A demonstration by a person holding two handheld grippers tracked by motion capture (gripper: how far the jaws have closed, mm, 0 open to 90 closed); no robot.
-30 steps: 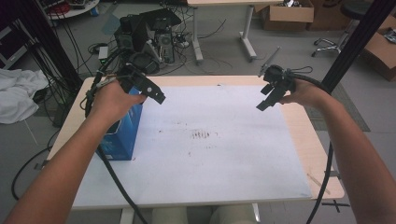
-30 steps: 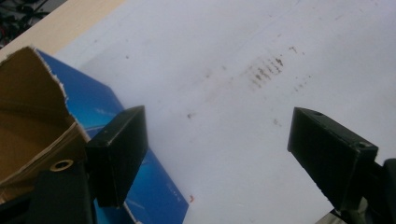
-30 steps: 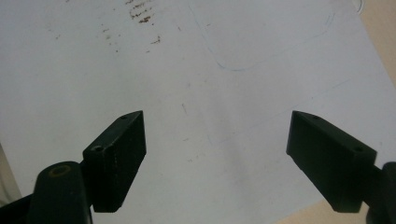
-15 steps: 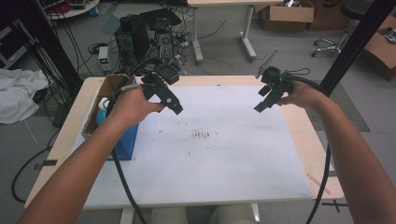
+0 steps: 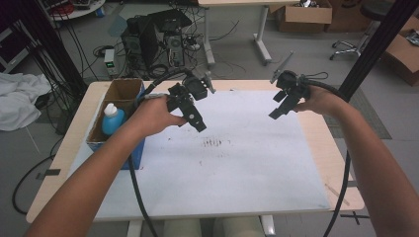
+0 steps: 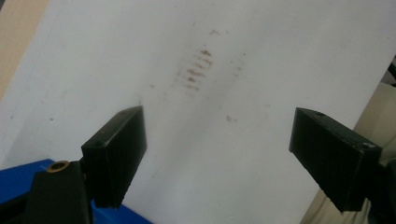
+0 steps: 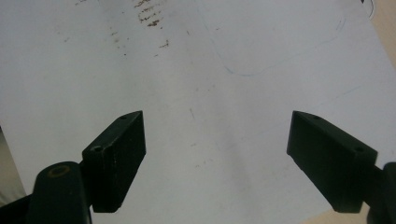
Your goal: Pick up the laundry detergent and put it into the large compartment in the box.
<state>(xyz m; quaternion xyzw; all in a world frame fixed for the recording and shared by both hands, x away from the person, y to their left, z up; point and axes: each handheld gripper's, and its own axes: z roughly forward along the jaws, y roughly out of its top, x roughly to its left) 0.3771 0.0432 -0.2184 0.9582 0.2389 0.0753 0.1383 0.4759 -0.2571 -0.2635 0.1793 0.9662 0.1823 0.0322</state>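
The left gripper (image 5: 197,123) has moved from the box (image 5: 122,90) at 9 o'clock, where the blue bottle (image 5: 112,120) stands, toward the middle of the white sheet (image 5: 237,168) with its jaws wide apart and empty, while the right gripper (image 5: 277,111) waits at 2 o'clock, spread wide and empty too, so nothing is picked up yet.

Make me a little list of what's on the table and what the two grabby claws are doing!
table cover: white sheet with brownish smudges near the middle
box: blue cardboard box at the table's left edge
in the box: blue bottle with a white cap
left gripper: jaws wide apart, nothing between them, above the sheet beside the box
right gripper: jaws wide apart, nothing between them, above the sheet's far right part
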